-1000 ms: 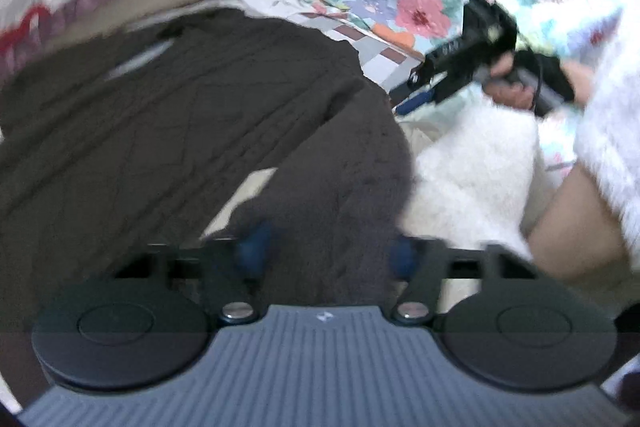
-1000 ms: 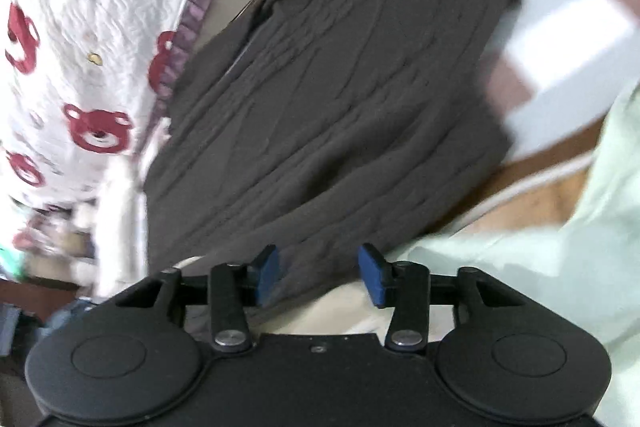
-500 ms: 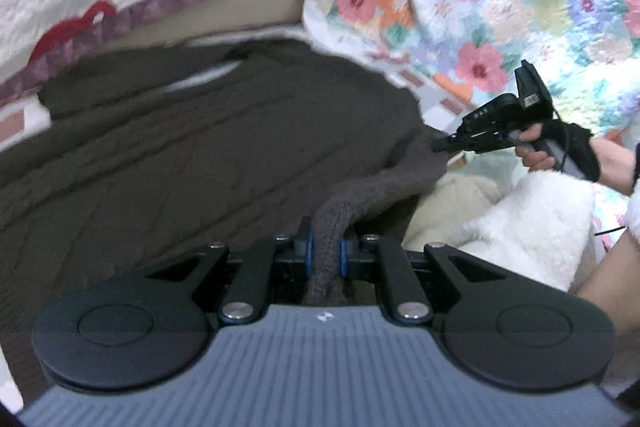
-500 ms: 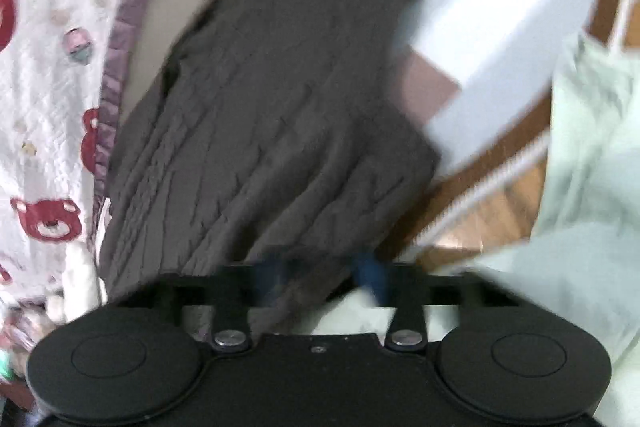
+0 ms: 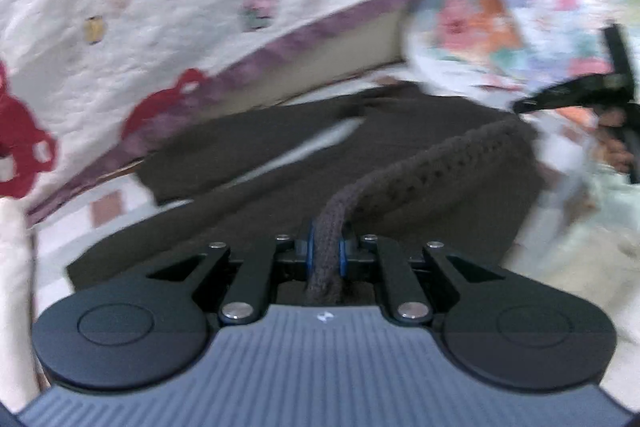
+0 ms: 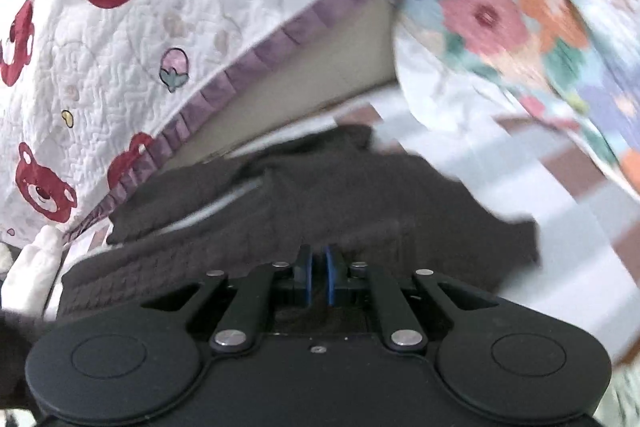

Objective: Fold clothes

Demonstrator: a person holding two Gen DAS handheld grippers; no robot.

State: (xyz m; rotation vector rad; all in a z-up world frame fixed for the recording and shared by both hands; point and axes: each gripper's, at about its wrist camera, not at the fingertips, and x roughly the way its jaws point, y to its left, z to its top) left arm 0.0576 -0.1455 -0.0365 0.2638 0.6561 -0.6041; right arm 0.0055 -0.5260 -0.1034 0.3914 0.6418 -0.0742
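Both grippers pinch the brown knit sweater (image 5: 400, 163): the left gripper (image 5: 325, 253) clamps a bunched sleeve, the right gripper (image 6: 318, 275) grips its near edge

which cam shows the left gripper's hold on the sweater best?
Left wrist: the left gripper is shut on a bunched ridge of the sweater, in sharp close-up. Right wrist shows only the sweater's body, not that grip.

Dark brown cable-knit sweater (image 5: 280, 163) lies spread flat on a checked sheet. One knitted edge is lifted into a taut rope-like band, running from 6 o'clock toward 2 o'clock in the left wrist view. A pale strip shows at its neckline, near 11 o'clock.
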